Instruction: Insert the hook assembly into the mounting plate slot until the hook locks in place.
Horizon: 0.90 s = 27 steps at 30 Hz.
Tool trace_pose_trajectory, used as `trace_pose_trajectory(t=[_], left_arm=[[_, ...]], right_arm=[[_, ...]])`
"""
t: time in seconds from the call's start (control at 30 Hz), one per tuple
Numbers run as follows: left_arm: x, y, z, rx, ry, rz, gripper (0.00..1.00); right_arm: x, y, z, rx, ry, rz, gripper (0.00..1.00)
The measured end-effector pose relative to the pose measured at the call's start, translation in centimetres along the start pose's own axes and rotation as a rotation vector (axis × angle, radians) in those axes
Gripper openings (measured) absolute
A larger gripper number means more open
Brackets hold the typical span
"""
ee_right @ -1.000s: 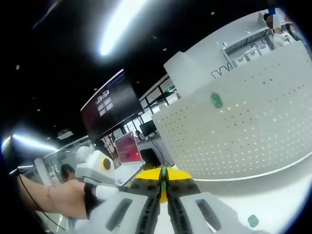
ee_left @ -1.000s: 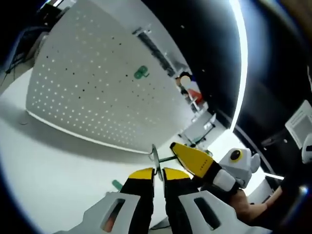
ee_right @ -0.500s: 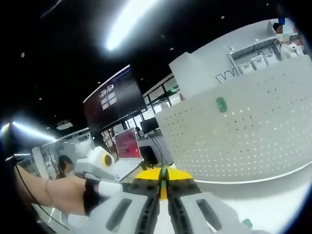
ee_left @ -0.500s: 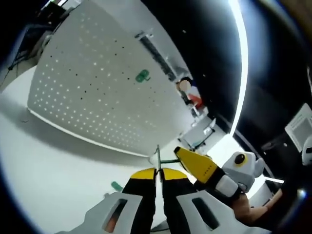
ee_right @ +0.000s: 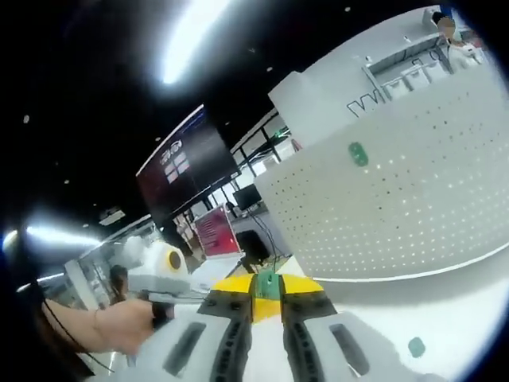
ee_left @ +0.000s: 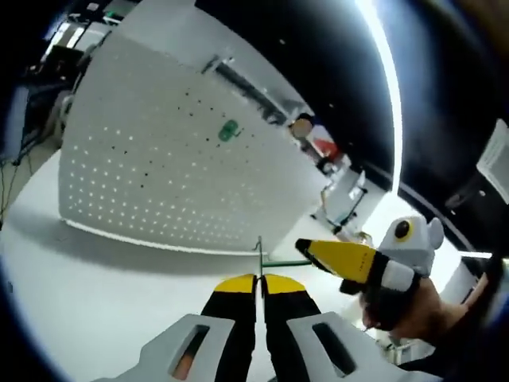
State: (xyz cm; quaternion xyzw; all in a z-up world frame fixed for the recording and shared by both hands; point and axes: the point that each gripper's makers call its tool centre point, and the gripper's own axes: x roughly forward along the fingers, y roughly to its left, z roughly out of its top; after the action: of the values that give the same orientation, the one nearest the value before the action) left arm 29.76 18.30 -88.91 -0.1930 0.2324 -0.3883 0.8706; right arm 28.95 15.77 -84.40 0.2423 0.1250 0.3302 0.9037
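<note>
pegboard first: a white perforated panel (ee_left: 159, 167) stands upright on the white table (ee_left: 95, 294), taking up the left and middle of the left gripper view, and a small green hook piece (ee_left: 229, 131) is mounted on its face toward the upper middle. just right of centre in that view, the left gripper (ee_left: 258, 280) rises from the bottom edge with its yellow-tipped black jaws pressed together on a thin metal mounting plate (ee_left: 258, 253), which stands on edge above the tips. a slim green rod (ee_left: 285, 263) runs from that plate rightward to the right gripper (ee_left: 306, 248), which enters from the right, held in a person's hand (ee_left: 417, 310). farther back, right of the panel, a person in red and white (ee_left: 312, 143) is near some desks.

in the right gripper view, the left gripper's white and yellow body (ee_right: 155, 267) sits at lower left, held by a hand (ee_right: 119, 322), with a dark wall screen (ee_right: 187, 175) and a red display (ee_right: 213, 232) behind it. at bottom centre the right gripper (ee_right: 267, 288) has its jaws clamped on a small green hook assembly (ee_right: 267, 285), seen end-on between the yellow tips. to the right the same white perforated panel (ee_right: 398, 199) carries the green hook piece (ee_right: 358, 153), and a separate small green piece (ee_right: 416, 347) lies on the table (ee_right: 461, 302) at lower right.
</note>
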Motion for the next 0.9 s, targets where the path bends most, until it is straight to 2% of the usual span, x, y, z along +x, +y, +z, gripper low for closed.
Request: trace_pose_trajectory(t=[0.07, 0.1, 0.23, 0.3, 0.37, 0.43, 0.6, 0.67, 0.7, 0.83, 0.9], left_arm=[[-0.1, 0.3, 0.4, 0.032, -0.008, 0.026, 0.01], [-0.2, 0.5, 0.6, 0.054, -0.014, 0.041, 0.01], [-0.1, 0.1, 0.8, 0.172, -0.002, 0.066, 0.01], [0.1, -0.5, 0.7, 0.209, 0.008, 0.062, 0.01], [0.3, -0.8, 0.6, 0.228, 0.01, 0.065, 0.01], [0.4, -1.2, 0.8, 0.23, -0.005, 0.064, 0.01], [0.9, -2.0, 0.6, 0.292, 0.006, 0.052, 0.01], [1.0, -2.2, 0.6, 0.278, 0.007, 0.041, 0.01], [1.1, -2.5, 0.5, 0.231, 0.012, 0.025, 0.02], [1.4, -2.2, 0.6, 0.294, 0.018, 0.039, 0.02], [1.5, -2.3, 0.5, 0.295, 0.022, 0.039, 0.02]], right_arm=[[-0.1, 0.0, 0.1, 0.03, 0.01, 0.013, 0.1], [-0.2, -0.2, -0.4, 0.042, 0.041, 0.004, 0.1], [-0.1, -0.3, -1.5, 0.013, 0.079, -0.001, 0.1], [-0.1, 0.0, -1.5, 0.016, 0.067, 0.019, 0.13], [0.0, 0.0, -1.4, 0.045, 0.059, 0.013, 0.16], [0.1, -0.1, -1.4, 0.057, 0.053, 0.01, 0.16], [0.1, -0.5, -1.1, 0.077, 0.034, -0.004, 0.08], [0.1, -0.9, -1.2, 0.078, 0.036, -0.014, 0.06], [0.1, -1.1, -1.3, 0.095, 0.036, -0.016, 0.06], [0.2, -1.3, -1.5, 0.131, 0.035, -0.016, 0.04], [0.2, -1.1, -1.5, 0.166, 0.028, -0.011, 0.02]])
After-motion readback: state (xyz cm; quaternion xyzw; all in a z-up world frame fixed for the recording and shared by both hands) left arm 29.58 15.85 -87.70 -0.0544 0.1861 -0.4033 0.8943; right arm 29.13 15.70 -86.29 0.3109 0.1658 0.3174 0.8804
